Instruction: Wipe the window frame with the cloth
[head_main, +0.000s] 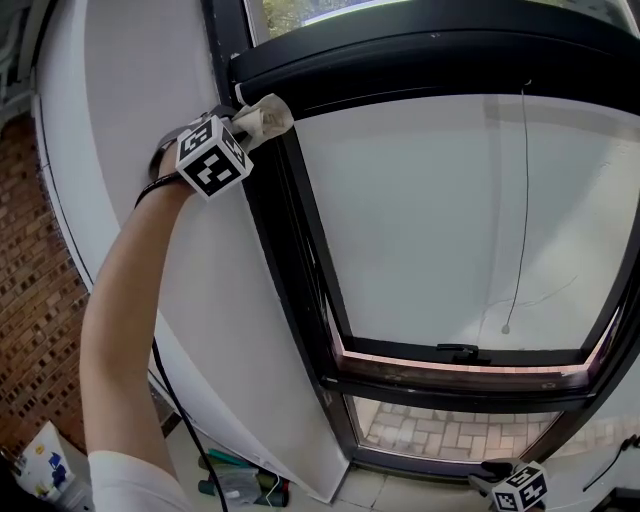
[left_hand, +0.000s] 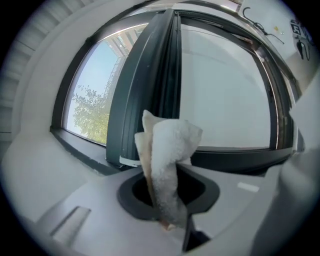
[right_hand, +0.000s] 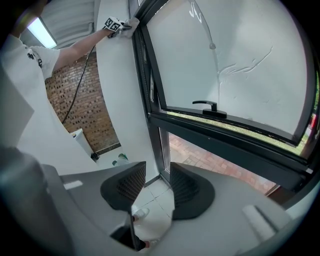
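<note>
Had the left gripper (head_main: 243, 128) clamped on the cloth (head_main: 264, 116), up at eleven o'clock in the head view, right at the top corner of the dark window frame (head_main: 292, 235); looked to touch there, though could not swear to it. Judged the cloth soft, light and floppy, with a grippy pile: no risk of breaking, some risk of folding over or dragging out of the jaws under hard pressure. Reckoned the present hold sound, pinched low in the bunch with a thick wad standing proud of the tips for rubbing. Had the right gripper (right_hand: 152, 186) down at five o'clock, jaws apart, with nothing between them but floor tile beyond. Noted a latch handle (head_main: 462, 351) on the lower rail at six o'clock and a thin cord (head_main: 525, 200) hanging at two o'clock, both liable to snag the cloth. Noted also white wall (head_main: 150, 90) hard by the frame at nine o'clock, brick wall (head_main: 35, 300) beyond it, bottles (head_main: 240, 488) on the floor at seven o'clock
</note>
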